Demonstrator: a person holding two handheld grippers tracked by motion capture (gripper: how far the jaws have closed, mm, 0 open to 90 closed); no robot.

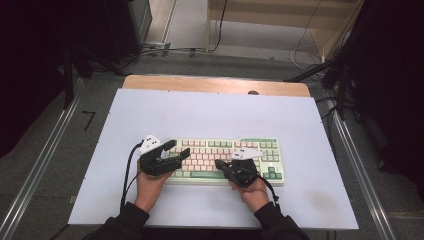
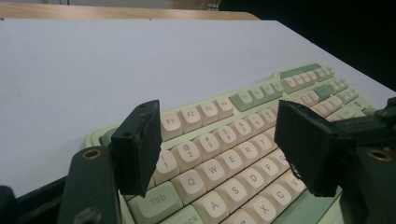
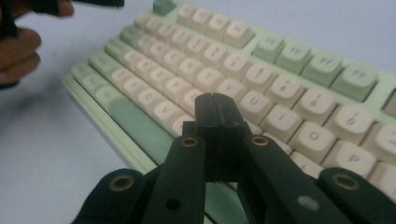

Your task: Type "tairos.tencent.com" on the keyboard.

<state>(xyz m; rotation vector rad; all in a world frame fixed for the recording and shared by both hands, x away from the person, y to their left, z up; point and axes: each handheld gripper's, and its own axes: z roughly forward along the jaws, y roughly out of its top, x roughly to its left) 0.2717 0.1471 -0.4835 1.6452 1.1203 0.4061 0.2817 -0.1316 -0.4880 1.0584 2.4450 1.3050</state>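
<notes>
Jaws: left gripper [image 1: 177, 150] spread, right gripper [image 1: 218, 164] clenched empty | keyboard [image 1: 250, 146] on pale-blue mat [image 1: 210, 115] | room dim, seemingly carpeted.

High view overhead, facing forward, both gripper views close, sharing keyboard [image 1: 227, 160].

Black tools [image 1: 176, 150] (brass-ringed screw holes), white plates, dark sleeves [image 1: 131, 218].

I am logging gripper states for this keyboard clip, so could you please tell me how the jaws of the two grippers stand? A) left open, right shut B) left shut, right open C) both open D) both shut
A: the left gripper holds its jaws wide apart over the left end of the keyboard, while the right gripper has its jaws pressed together above the keys.
</notes>
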